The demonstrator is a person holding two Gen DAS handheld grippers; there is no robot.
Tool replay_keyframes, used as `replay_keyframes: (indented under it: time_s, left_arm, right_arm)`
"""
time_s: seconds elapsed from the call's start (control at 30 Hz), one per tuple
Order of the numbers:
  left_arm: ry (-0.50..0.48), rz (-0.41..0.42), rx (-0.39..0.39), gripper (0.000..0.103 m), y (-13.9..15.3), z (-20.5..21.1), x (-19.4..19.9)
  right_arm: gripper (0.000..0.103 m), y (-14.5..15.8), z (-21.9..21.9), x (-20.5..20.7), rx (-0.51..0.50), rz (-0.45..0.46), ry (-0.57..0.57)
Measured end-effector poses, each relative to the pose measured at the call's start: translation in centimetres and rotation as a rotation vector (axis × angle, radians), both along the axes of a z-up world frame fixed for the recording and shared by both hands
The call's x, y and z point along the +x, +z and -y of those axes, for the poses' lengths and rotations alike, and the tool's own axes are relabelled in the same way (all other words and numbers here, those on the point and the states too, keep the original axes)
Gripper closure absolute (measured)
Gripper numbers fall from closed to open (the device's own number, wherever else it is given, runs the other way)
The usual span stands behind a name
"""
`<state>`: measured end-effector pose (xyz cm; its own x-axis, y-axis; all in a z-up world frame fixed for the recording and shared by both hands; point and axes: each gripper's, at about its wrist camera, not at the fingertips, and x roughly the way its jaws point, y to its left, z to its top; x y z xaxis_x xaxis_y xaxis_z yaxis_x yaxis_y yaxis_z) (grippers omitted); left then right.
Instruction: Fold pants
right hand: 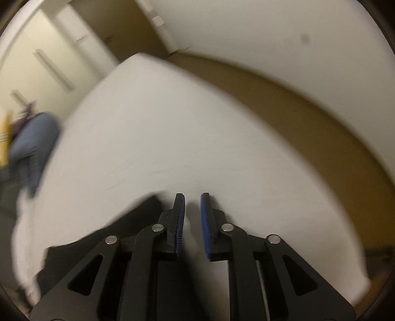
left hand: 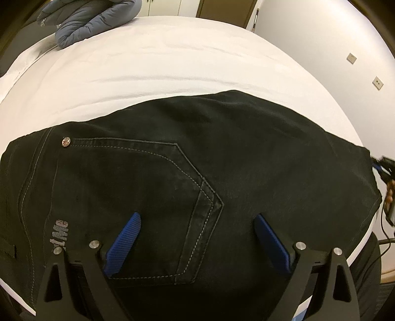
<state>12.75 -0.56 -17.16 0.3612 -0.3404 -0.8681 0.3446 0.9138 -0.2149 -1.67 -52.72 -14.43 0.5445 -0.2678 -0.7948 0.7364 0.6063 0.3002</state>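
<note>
Black jeans (left hand: 222, 153) lie flat on the white bed sheet (left hand: 172, 61), back pocket up with pale stitching and a rivet. My left gripper (left hand: 197, 216) hangs just above the pocket, its blue pads wide open with nothing gripped. At the right end of the jeans the right gripper (left hand: 384, 168) shows at the frame's edge, held by a hand (left hand: 390, 192). In the blurred right wrist view my right gripper (right hand: 192, 195) points down at bare sheet (right hand: 160, 135). Only a narrow gap separates its pads, and nothing is between them. A corner of the jeans (right hand: 145, 205) lies just left of it.
A blue padded jacket (left hand: 91, 17) sits at the bed's far left corner. The bed's right edge drops to a brown floor (right hand: 308, 111) along a white wall with sockets (left hand: 351, 58). Cupboard doors (right hand: 49, 61) stand beyond the bed.
</note>
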Motion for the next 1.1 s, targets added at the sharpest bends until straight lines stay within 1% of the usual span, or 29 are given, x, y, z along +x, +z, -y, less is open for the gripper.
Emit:
replay_keyframes:
  time_s: [0.03, 0.07, 0.1, 0.13, 0.2, 0.23, 0.3, 0.33, 0.4, 0.43, 0.47, 0.5, 0.53, 0.57, 0.6, 0.63, 0.67, 0.7, 0.73, 0.77, 0.8, 0.83, 0.87, 0.93, 0.97, 1.0, 1.03, 1.07, 1.1]
  left_arm:
    - [0.003, 0.003, -0.002, 0.008, -0.1, -0.3, 0.0]
    - [0.008, 0.009, -0.002, 0.008, -0.1, -0.4, -0.2]
    - [0.011, 0.013, 0.000, 0.008, -0.2, -0.4, -0.2]
    - [0.013, 0.018, 0.005, 0.008, -0.2, -0.4, -0.4]
    - [0.015, 0.020, 0.013, 0.008, -0.2, -0.3, -0.8]
    - [0.017, 0.018, 0.012, 0.008, -0.2, -0.4, -1.1]
    - [0.013, 0.014, 0.012, 0.008, -0.1, -0.6, -2.0]
    - [0.011, 0.013, 0.015, 0.008, -0.2, -0.8, -2.2]
    - [0.011, 0.016, 0.018, 0.008, -0.3, -1.4, -3.0]
    - [0.015, 0.017, 0.015, 0.008, -0.2, -1.7, -3.5]
    - [0.019, 0.017, 0.012, 0.008, -0.1, -1.9, -3.7]
    - [0.026, 0.017, 0.000, 0.008, 0.1, -2.3, -4.2]
    - [0.032, 0.015, -0.013, 0.008, 0.1, -2.7, -4.4]
    - [0.038, 0.014, -0.017, 0.008, 0.2, -3.0, -4.7]
    - [0.040, 0.014, -0.016, 0.008, 0.2, -3.2, -5.0]
    - [0.041, 0.016, -0.012, 0.008, 0.1, -3.2, -5.3]
    - [0.043, 0.019, -0.008, 0.008, 0.1, -3.3, -5.5]
    - [0.045, 0.019, -0.005, 0.008, 0.4, -3.3, -5.3]
    - [0.048, 0.019, -0.005, 0.008, 0.7, -3.3, -5.1]
    - [0.051, 0.019, -0.008, 0.008, 0.9, -3.3, -4.8]
    - [0.055, 0.018, -0.018, 0.008, 0.9, -3.5, -4.8]
    - [0.058, 0.015, -0.023, 0.008, 1.1, -3.4, -4.7]
    - [0.063, 0.012, -0.030, 0.008, 1.0, -3.5, -4.6]
    - [0.063, 0.010, -0.035, 0.008, 1.0, -3.6, -4.5]
    - [0.063, 0.010, -0.033, 0.008, 0.7, -2.6, -4.1]
    - [0.057, 0.010, -0.031, 0.008, 0.6, -2.7, -4.1]
    - [0.056, 0.009, -0.031, 0.008, 0.5, -2.5, -4.0]
    - [0.053, 0.008, -0.035, 0.008, 0.4, -2.6, -3.9]
    - [0.053, 0.006, -0.038, 0.008, 0.4, -2.6, -3.8]
  right_arm:
    - [0.086, 0.4, -0.3, -1.3, 0.002, 0.005, -0.040]
    - [0.086, 1.2, -1.4, -2.4, 0.032, 0.058, -0.032]
    - [0.086, 1.8, -2.6, -3.1, 0.057, 0.107, 0.009]
    - [0.086, 2.5, -5.0, -3.3, 0.086, 0.148, 0.095]
    - [0.086, 3.1, -9.5, -2.9, 0.133, 0.179, 0.246]
    - [0.086, 3.0, -12.2, -2.6, 0.174, 0.205, 0.331]
    - [0.086, 1.8, -15.8, -2.5, 0.258, 0.189, 0.397]
    - [0.086, 0.4, -17.4, -2.2, 0.336, 0.153, 0.400]
    - [0.086, -2.7, -19.2, -2.7, 0.466, 0.080, 0.357]
    - [0.086, -3.7, -20.1, -3.4, 0.504, 0.066, 0.332]
    - [0.080, -4.6, -21.1, -4.9, 0.562, 0.107, 0.311]
    - [0.072, -4.9, -22.2, -6.7, 0.620, 0.176, 0.299]
    - [0.043, -5.1, -23.5, -8.4, 0.664, 0.222, 0.293]
    - [0.021, -5.1, -24.1, -9.2, 0.695, 0.252, 0.282]
    - [0.020, -5.0, -24.6, -9.9, 0.715, 0.288, 0.266]
    - [0.020, -4.9, -25.3, -10.7, 0.725, 0.350, 0.261]
    - [0.020, -5.0, -25.8, -11.0, 0.723, 0.376, 0.273]
    - [0.023, -5.3, -26.6, -11.3, 0.722, 0.375, 0.290]
    - [0.032, -5.8, -27.3, -11.1, 0.739, 0.352, 0.300]
    - [0.046, -6.7, -27.7, -9.1, 0.772, 0.359, 0.303]
    - [0.051, -7.1, -27.7, -5.9, 0.813, 0.373, 0.314]
    - [0.056, -7.0, -26.8, -4.7, 0.837, 0.369, 0.322]
    - [0.057, -7.1, -27.4, -4.4, 0.834, 0.342, 0.331]
    - [0.057, -7.7, -29.2, -2.0, 0.843, 0.316, 0.352]
    - [0.057, -8.3, -29.5, -1.1, 0.851, 0.295, 0.349]
    - [0.057, -9.3, -30.7, 1.2, 0.860, 0.276, 0.346]
    - [0.057, -9.9, -31.5, 1.7, 0.872, 0.258, 0.349]
    - [0.057, -10.7, -30.1, 3.1, 0.876, 0.241, 0.343]
    - [0.057, -11.1, -30.4, 4.2, 0.882, 0.230, 0.336]
